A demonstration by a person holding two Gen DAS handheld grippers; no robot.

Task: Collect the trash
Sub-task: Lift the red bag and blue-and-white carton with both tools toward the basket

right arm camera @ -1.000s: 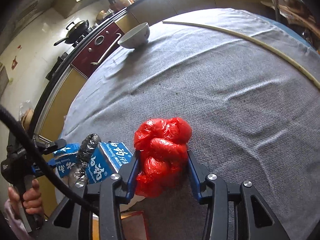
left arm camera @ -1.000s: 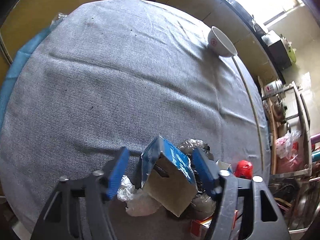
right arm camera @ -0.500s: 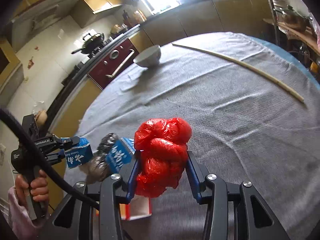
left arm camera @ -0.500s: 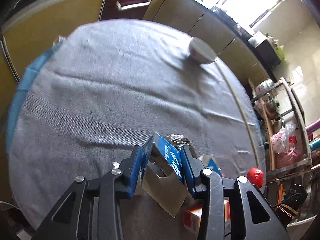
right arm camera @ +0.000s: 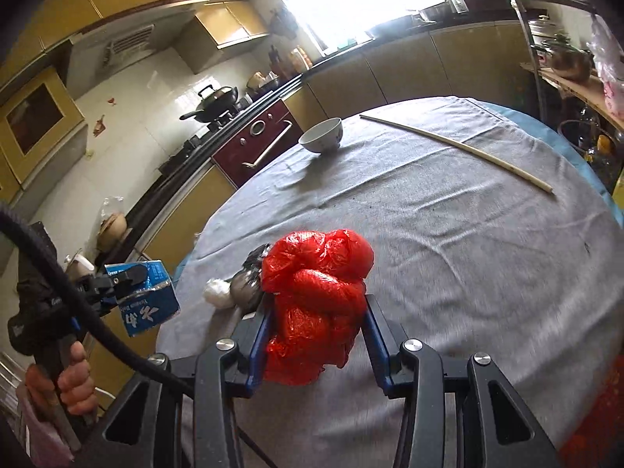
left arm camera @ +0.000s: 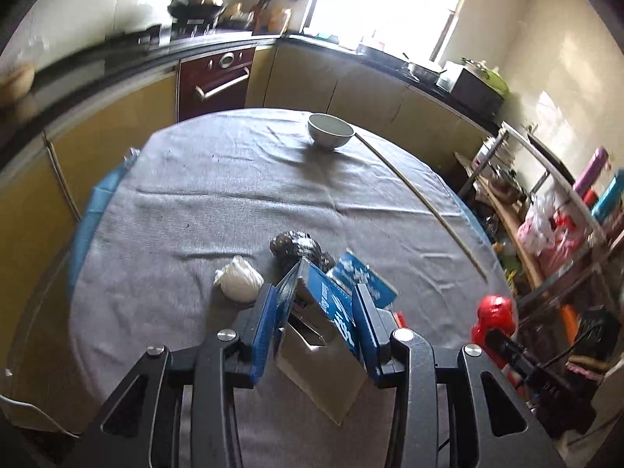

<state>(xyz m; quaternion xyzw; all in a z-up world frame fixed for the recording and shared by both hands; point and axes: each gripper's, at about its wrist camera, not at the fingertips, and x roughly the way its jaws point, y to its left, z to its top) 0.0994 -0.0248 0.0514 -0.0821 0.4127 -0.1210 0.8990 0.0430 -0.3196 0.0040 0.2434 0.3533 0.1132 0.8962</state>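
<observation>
Risk entry, nearest items first

Left gripper [left arm camera: 318, 327], lower centre of left wrist view: jaws narrowed onto blue carton [left arm camera: 325, 312], pads pressing both sides; carton open, flaps loose, brown inner flap hanging below the pads. Hazard: thin card may buckle or slide out, judged likely if the wrist tips further.

Right gripper [right arm camera: 316, 335], lower centre of right wrist view: jaws nearly closed on red plastic bag [right arm camera: 316, 296], which bulges well above the pads. Hazard: slick film held only at its lower part; bag could creep upward and drop.

Person's hand [right arm camera: 66, 382], lower left of right wrist view, on the left tool's handle beside a black cable [right arm camera: 58, 284]. Hazard: cable crossing in front of the tool may snag.

Trash left on grey tablecloth [left arm camera: 234, 195], middle of frame: white wad [left arm camera: 238, 282], dark crumpled foil [left arm camera: 298, 247], second blue carton [left arm camera: 366, 277]. Hazard: both tools full, so these wait; a swinging flap could knock them.

Far part of frame: white bowl [left arm camera: 330, 130] and long thin stick [left arm camera: 421, 199], well apart from the load. No bin visible in either view
</observation>
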